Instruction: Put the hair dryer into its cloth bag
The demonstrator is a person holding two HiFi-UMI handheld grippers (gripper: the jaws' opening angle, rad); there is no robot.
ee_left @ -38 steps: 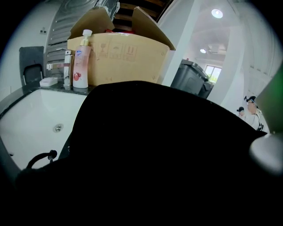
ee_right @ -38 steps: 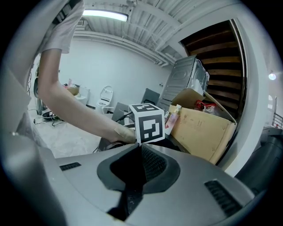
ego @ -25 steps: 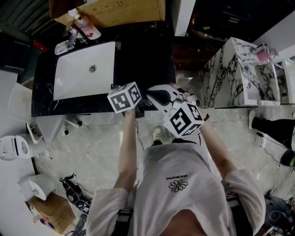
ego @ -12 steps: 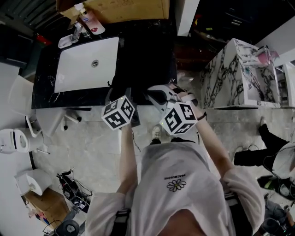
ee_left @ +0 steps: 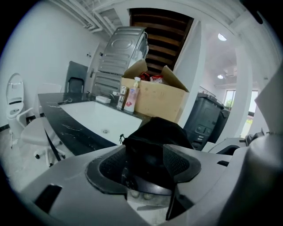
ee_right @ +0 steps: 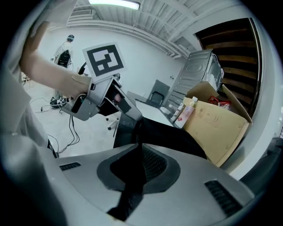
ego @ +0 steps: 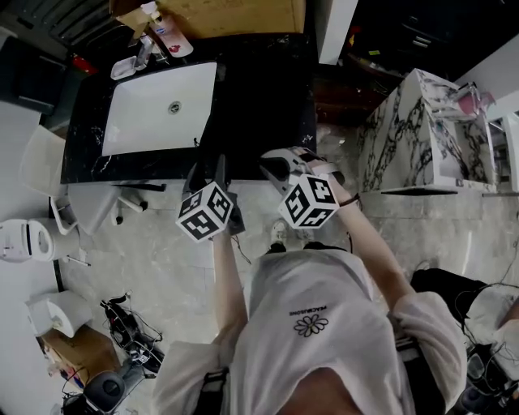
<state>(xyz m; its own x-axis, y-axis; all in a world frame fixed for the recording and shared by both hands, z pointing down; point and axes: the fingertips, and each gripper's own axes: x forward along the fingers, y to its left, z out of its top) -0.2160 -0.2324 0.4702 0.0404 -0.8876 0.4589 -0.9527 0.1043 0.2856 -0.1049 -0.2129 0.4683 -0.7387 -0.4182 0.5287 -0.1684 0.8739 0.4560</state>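
Observation:
The black cloth bag (ee_left: 154, 137) bulges up between the jaws of my left gripper (ee_left: 146, 151), whose jaws stand wide and are closing on it. A thin fold of the same bag (ee_right: 172, 137) runs through my right gripper (ee_right: 140, 148), which is shut on it. The cloth stretches from there toward my left gripper (ee_right: 101, 99), seen across from it. In the head view both grippers hang side by side in front of the black counter (ego: 268, 97), left gripper (ego: 209, 177) and right gripper (ego: 280, 166). The hair dryer itself does not show in any view.
A white sink (ego: 158, 105) is set in the counter, with bottles (ego: 158, 24) and an open cardboard box (ego: 219, 16) behind it. A marble block (ego: 422, 130) stands to the right, a white chair (ego: 36, 162) to the left. Cables (ego: 130, 332) lie on the floor.
In the head view my left gripper has drawn back from the counter toward the person's body. The right gripper has shifted slightly left, staying beside it.

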